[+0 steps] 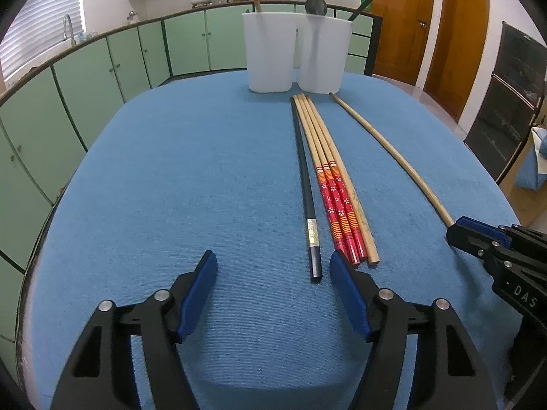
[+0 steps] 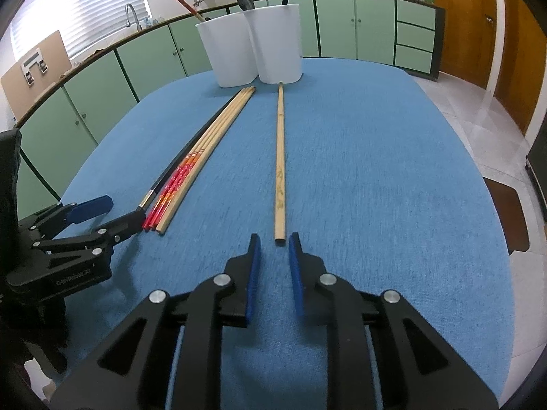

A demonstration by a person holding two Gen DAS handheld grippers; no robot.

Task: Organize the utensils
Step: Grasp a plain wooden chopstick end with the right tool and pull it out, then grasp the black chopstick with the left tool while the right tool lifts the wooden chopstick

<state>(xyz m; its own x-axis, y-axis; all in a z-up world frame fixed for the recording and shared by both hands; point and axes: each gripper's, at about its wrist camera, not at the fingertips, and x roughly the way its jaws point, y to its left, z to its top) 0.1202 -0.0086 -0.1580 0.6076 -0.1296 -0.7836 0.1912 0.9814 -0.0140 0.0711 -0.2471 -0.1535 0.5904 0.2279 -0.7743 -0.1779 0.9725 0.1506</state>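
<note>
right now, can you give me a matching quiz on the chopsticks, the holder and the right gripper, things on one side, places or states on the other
Things:
1. black chopstick
2. lone bamboo chopstick
3. white holder
4. right gripper

Places or states:
A. far end of the table, utensils standing in it
B. slightly open, empty
C. lying apart, just ahead of the right gripper
D. on the left edge of the bundle

Pairs: 1-D, 2-C, 3-A, 4-B
</note>
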